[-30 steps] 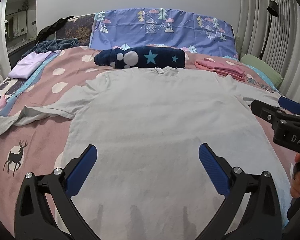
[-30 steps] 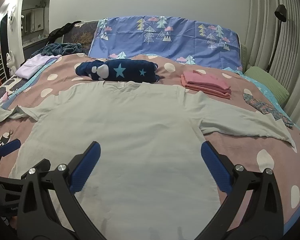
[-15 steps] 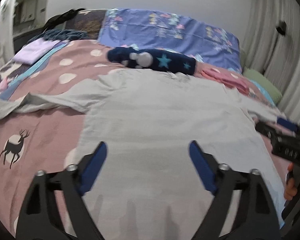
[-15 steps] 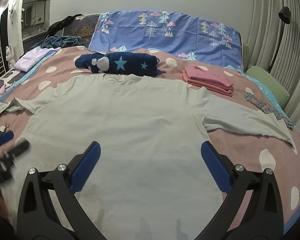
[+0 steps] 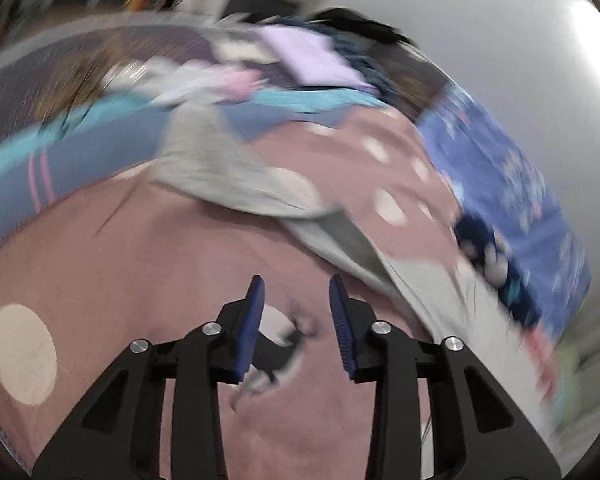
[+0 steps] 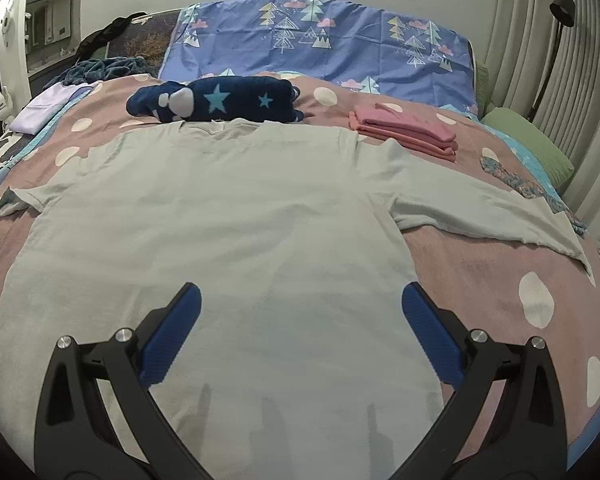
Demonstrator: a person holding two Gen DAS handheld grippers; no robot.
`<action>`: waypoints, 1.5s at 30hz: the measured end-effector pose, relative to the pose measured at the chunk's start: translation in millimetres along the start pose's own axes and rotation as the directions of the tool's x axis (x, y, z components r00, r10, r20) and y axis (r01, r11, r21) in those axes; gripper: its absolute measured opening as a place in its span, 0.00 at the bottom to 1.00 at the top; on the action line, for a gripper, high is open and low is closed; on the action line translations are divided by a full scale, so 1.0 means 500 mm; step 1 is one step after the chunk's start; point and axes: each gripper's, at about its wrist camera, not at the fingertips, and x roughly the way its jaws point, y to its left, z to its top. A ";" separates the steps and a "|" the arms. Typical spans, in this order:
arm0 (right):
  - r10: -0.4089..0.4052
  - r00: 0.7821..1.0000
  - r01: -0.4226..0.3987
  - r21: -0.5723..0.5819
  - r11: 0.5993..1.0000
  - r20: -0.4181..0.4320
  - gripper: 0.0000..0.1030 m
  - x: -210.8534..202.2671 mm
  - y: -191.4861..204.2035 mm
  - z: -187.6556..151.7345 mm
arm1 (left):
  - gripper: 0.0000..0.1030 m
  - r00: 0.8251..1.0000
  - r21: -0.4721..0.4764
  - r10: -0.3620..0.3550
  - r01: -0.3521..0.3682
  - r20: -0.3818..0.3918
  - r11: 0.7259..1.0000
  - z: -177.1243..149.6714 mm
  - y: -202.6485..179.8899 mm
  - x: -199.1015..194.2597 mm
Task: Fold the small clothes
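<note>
Pale grey cotton, one T-shirt (image 6: 220, 220), lay flat on the pink dotted bedspread (image 6: 500, 280), sleeves spread. Behind its collar sat one navy star-print fleece roll (image 6: 216, 100) and one stack of folded pink clothes (image 6: 408, 130). My right fingers (image 6: 300, 304) gaped wide over its hem, empty. My left fingers (image 5: 296, 292) were closing on nothing above the blurred spread, beside one sleeve (image 5: 236, 176).

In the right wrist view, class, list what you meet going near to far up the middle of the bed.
Open right gripper → flat pale grey T-shirt → rolled navy star-patterned fleece → blue tree-print pillow against the wall.
</note>
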 end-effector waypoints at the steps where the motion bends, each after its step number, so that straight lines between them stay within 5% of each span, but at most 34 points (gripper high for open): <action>1: -0.001 1.000 0.001 0.004 1.000 -0.006 0.98 0.003 -0.001 -0.002 | 0.34 1.000 -0.060 -0.011 0.010 -0.015 0.998 0.020 0.027 0.017; 10: -0.027 0.999 0.027 -0.007 1.000 -0.019 0.98 0.019 0.000 0.001 | 0.44 0.993 -0.237 0.118 -0.114 0.001 0.965 0.111 0.101 0.125; 12: -0.035 0.999 0.035 -0.012 0.999 -0.019 0.98 0.020 -0.002 0.002 | 0.42 0.992 -0.283 0.121 -0.111 0.018 0.953 0.127 0.118 0.133; 13: -0.040 0.999 0.040 -0.011 0.999 -0.021 0.98 0.022 -0.004 0.002 | 0.29 0.991 -0.300 0.131 -0.115 0.033 0.947 0.138 0.121 0.137; 14: -0.042 0.999 0.042 -0.007 0.999 -0.025 0.98 0.024 -0.007 0.001 | 0.03 0.987 -0.293 0.153 -0.133 0.048 0.947 0.147 0.121 0.134; 18: -0.046 0.998 0.047 0.010 0.999 -0.042 0.98 0.036 -0.017 -0.001 | 0.02 0.991 -0.211 0.097 -0.075 0.093 0.975 0.181 0.067 0.101; 23: -0.029 0.998 0.030 0.030 0.999 -0.054 0.98 0.042 -0.023 -0.002 | 0.02 0.986 0.059 -0.070 0.062 0.154 0.996 0.208 -0.150 0.019; 27: -0.019 0.999 0.021 0.026 0.999 -0.047 0.98 0.038 -0.022 -0.005 | 0.02 0.957 0.313 -0.273 0.231 0.096 0.921 0.141 -0.376 -0.034; 32: -0.039 0.998 0.042 0.058 0.997 -0.054 0.98 0.040 -0.053 -0.011 | 0.02 0.868 0.548 -0.482 0.461 -0.117 0.698 -0.060 -0.621 -0.067; 35: -0.066 0.996 0.070 0.079 0.994 -0.061 0.98 0.041 -0.081 -0.017 | 0.02 0.806 0.619 -0.530 0.562 -0.263 0.548 -0.190 -0.712 -0.061; 38: -0.087 0.993 0.095 0.107 0.990 -0.074 0.98 0.044 -0.112 -0.024 | 0.02 0.773 0.665 -0.512 0.609 -0.375 0.432 -0.314 -0.771 -0.040; 40: -0.093 0.993 0.102 0.127 0.987 -0.077 0.98 0.046 -0.129 -0.028 | 0.04 0.762 0.651 -0.473 0.636 -0.442 0.415 -0.373 -0.783 -0.017; 45: -0.059 0.995 0.071 0.160 0.985 -0.079 0.98 0.050 -0.156 -0.032 | 0.27 0.778 0.613 -0.364 0.628 -0.512 0.479 -0.436 -0.745 0.056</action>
